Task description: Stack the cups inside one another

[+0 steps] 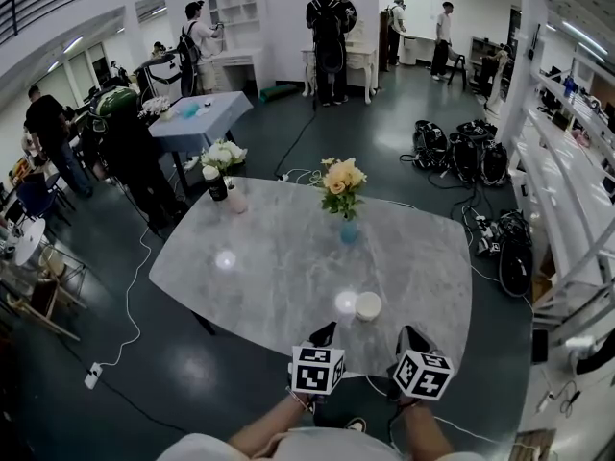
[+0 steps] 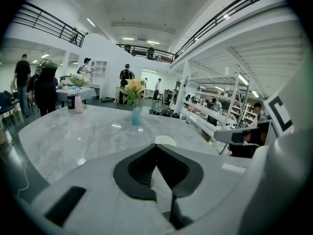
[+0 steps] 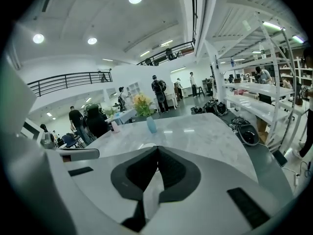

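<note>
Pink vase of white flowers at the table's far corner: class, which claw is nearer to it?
Left. The left claw is at the near edge of the table, diagonally across from the pink vase; the right claw sits beside it, further away.

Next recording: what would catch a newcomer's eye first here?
A bunch of yellow flowers in a blue vase stands at the middle of the grey marble table. A white cup sits near its near edge, just beyond the left tool and right tool, both shut and empty.
</note>
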### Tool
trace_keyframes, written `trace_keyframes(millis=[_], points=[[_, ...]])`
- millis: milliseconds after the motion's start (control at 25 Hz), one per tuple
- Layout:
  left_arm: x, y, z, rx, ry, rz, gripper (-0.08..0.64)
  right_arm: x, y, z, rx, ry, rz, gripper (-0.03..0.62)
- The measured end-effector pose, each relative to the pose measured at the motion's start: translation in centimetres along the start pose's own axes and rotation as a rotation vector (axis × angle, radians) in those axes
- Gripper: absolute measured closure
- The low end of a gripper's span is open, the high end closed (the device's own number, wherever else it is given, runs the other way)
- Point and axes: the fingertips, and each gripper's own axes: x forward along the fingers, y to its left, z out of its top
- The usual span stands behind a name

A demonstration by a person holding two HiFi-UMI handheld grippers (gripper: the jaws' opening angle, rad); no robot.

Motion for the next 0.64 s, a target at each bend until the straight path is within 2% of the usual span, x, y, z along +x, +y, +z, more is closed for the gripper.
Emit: trace_keyframes(millis=[640], points=[[1.0,-0.3,-0.9,0.016,0.020,-0.020,0.565,0.0,-1.1,-1.7,0.021,0.036,-0.030,0.584]])
